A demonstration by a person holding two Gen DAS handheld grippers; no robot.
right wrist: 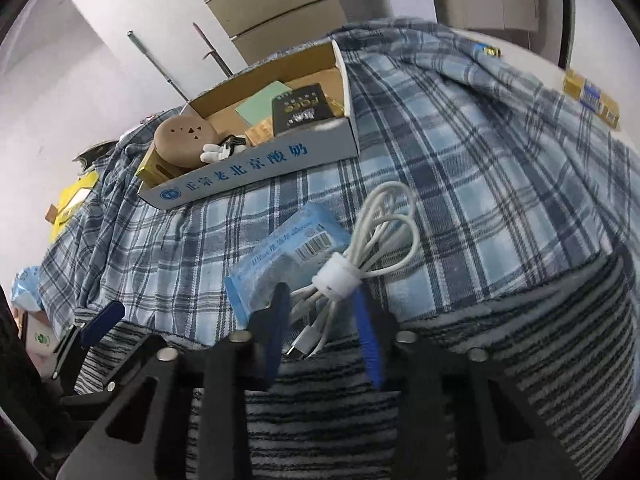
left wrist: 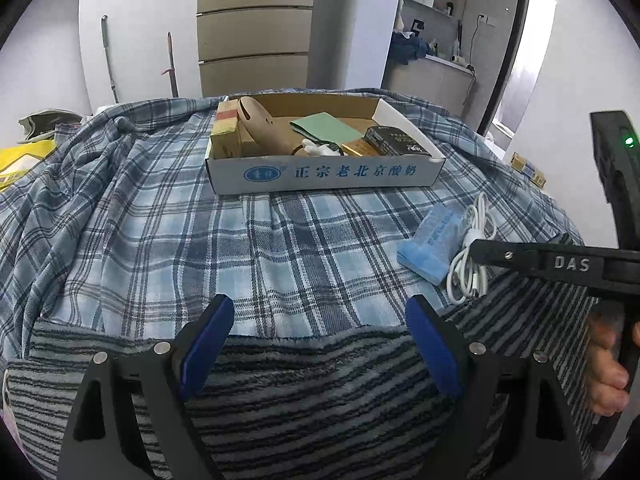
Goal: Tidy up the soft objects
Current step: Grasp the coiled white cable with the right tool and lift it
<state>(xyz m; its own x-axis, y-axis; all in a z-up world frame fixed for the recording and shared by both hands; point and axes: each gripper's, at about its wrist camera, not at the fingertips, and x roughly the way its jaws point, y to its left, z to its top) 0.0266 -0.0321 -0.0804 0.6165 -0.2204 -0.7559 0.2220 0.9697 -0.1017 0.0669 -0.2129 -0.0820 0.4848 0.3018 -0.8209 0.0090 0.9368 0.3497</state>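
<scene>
A coiled white cable (right wrist: 360,268) with a white clip lies on the plaid cloth beside a blue tissue pack (right wrist: 280,256). My right gripper (right wrist: 322,304) has its blue fingers on either side of the cable's loose ends, partly closed, without clamping them. Cable (left wrist: 470,256) and tissue pack (left wrist: 430,242) also show in the left wrist view, with the right gripper's black finger over the cable. My left gripper (left wrist: 320,316) is open and empty above a striped grey towel (left wrist: 320,392). A shallow cardboard box (left wrist: 320,172) holds a tan plush, a green pad and small packs.
The plaid blue cloth (left wrist: 160,232) covers the whole surface and is wrinkled at the left. Yellow packaging (left wrist: 20,160) lies at the far left edge. Small gold-and-blue boxes (right wrist: 592,96) sit at the far right edge. A cabinet and wall stand behind.
</scene>
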